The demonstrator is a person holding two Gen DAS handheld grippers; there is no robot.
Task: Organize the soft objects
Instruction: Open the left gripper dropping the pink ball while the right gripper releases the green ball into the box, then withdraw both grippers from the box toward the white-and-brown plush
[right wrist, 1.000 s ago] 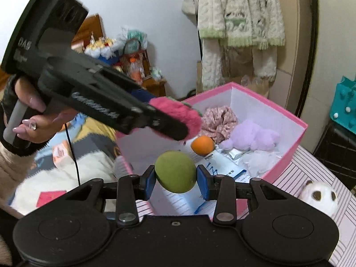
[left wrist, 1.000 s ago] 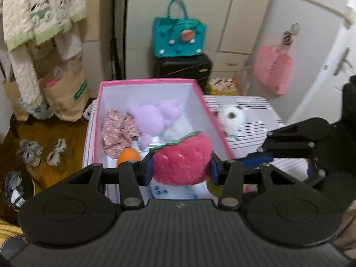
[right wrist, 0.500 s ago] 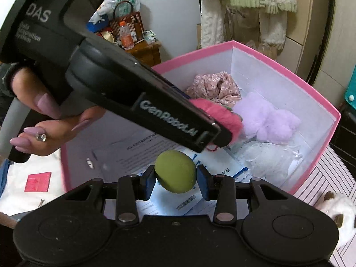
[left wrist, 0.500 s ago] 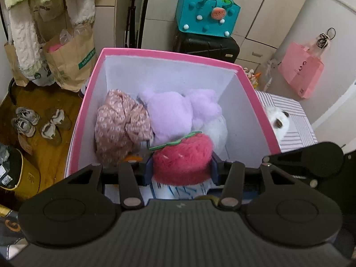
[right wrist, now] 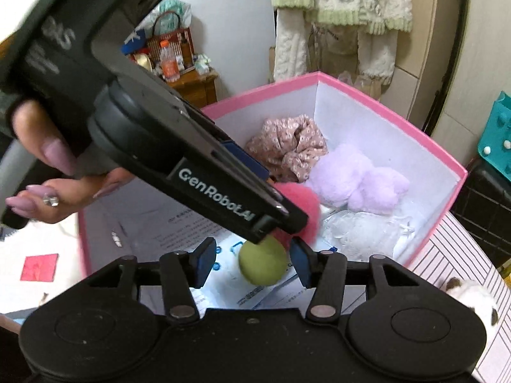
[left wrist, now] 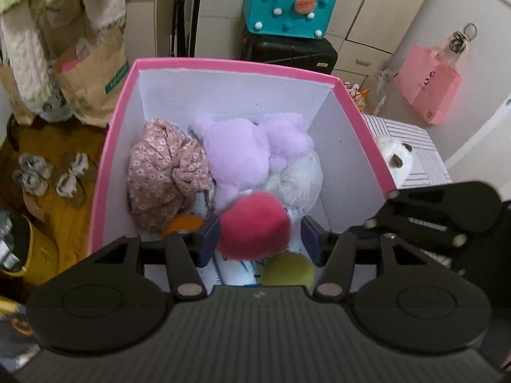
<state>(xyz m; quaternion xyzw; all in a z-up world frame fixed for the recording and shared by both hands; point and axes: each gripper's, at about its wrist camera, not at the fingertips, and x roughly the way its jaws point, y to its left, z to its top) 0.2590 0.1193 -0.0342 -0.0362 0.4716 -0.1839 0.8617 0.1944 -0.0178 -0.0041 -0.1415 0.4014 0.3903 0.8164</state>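
Observation:
My left gripper (left wrist: 260, 239) hangs over the pink box (left wrist: 118, 146), jaws opening. The fuzzy pink strawberry plush (left wrist: 254, 225) is blurred between them, and the right pad stands clear of it. My right gripper (right wrist: 252, 261) is opening too. The green ball (right wrist: 262, 263) sits loose between its pads, far from the left one, and shows low in the left wrist view (left wrist: 289, 269). Inside the box lie a floral cloth piece (left wrist: 166, 166), a purple plush (left wrist: 246, 153), a white soft item (left wrist: 300, 175), an orange ball (left wrist: 183, 223) and printed papers (right wrist: 198, 229).
A white plush with dark spots (left wrist: 394, 159) lies on the striped table (left wrist: 424, 159) to the right of the box. A hand (right wrist: 57, 172) holds the left gripper's body (right wrist: 191, 159) across the right wrist view. Shoes, paper bags and a teal bag (left wrist: 287, 6) stand beyond.
Both grippers came down over the box and their jaws widened. The strawberry plush and the green ball are no longer pinched and have slipped lower between the pads.

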